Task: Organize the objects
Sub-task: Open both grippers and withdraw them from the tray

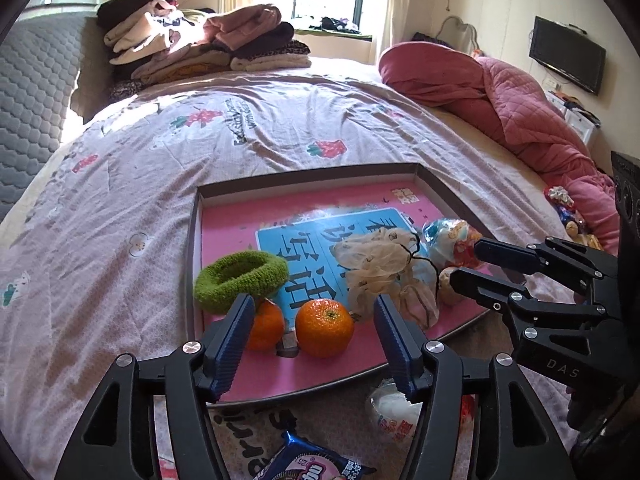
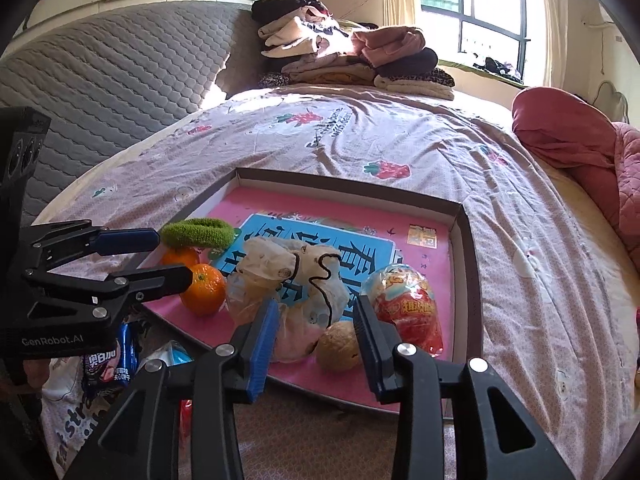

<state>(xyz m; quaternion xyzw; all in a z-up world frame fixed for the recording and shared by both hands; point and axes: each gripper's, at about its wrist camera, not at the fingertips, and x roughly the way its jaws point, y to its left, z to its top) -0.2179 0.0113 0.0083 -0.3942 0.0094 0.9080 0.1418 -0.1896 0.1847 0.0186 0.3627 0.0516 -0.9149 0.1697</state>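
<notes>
two oranges [image 1: 325, 327] in a pink tray [image 1: 344, 196] — between open left gripper [image 1: 314, 334] fingers, untouched

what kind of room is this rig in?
A bedroom, almost certainly: the shallow box sits on a bed with a strawberry-print cover, folded clothes are stacked by the window, and a wall-mounted TV hangs to the right.

Tray's [image 2: 466, 236] far half bare; near edge crowded by oranges [image 1: 325, 327].
</notes>
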